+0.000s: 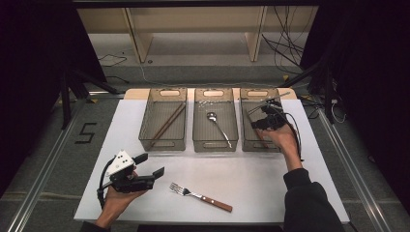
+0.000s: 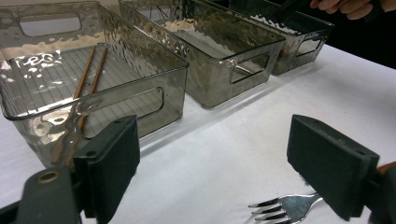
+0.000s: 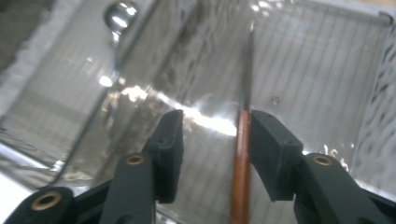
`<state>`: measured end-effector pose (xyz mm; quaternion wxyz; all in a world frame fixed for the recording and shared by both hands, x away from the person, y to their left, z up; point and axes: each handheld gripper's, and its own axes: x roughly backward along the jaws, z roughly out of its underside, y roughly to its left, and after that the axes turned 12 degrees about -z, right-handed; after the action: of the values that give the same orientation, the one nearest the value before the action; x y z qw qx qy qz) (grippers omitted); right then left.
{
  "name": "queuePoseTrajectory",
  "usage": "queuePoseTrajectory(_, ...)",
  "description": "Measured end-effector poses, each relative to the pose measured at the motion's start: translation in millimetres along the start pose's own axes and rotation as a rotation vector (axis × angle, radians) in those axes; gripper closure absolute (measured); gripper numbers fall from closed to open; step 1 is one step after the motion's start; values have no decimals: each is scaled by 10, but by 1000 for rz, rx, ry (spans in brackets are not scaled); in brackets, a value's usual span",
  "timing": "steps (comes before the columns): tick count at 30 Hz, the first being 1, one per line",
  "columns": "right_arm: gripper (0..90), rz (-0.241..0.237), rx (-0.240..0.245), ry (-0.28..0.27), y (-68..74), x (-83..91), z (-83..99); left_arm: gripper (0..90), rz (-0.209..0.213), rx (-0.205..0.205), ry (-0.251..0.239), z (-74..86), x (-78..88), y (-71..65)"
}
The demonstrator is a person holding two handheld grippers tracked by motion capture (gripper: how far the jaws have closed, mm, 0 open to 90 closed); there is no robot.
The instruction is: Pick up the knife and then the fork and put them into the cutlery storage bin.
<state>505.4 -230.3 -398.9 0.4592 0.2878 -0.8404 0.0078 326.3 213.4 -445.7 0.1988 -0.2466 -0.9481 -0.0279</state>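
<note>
- Three bins are sitting side by side along the far part of the surface (image 1: 251, 179).
- Chopsticks (image 1: 167, 124) are lying in the left bin (image 1: 163, 119), a spoon (image 1: 218, 127) in the middle bin (image 1: 214, 119).
- The right tongs (image 1: 263, 113) are hovering over the right bin (image 1: 256, 121), a utensil (image 3: 242, 158) lying between their parted jaws, beside one pad.
- A fork (image 1: 199, 196) is lying near the front edge, just right of the left tongs (image 1: 151, 166).

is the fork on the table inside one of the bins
No, the fork lies on the white table, in front of the three bins.
</note>
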Motion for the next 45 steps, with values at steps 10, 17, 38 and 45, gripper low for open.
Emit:
queuePoseTrajectory(10,389,-77,116,-33,314,99,13,169,0,1,0,0,1,1)
queuePoseTrajectory(17,324,-123,201,-31,583,177,79,169,1,-1,0,-1,5,0)
queuePoseTrajectory(38,242,-231,318,12,1209,128,528,167,1,1,-3,0,7,-2)
queuePoseTrajectory(45,239,-248,346,53,1361,91,619,165,-1,1,-3,2,12,-2)
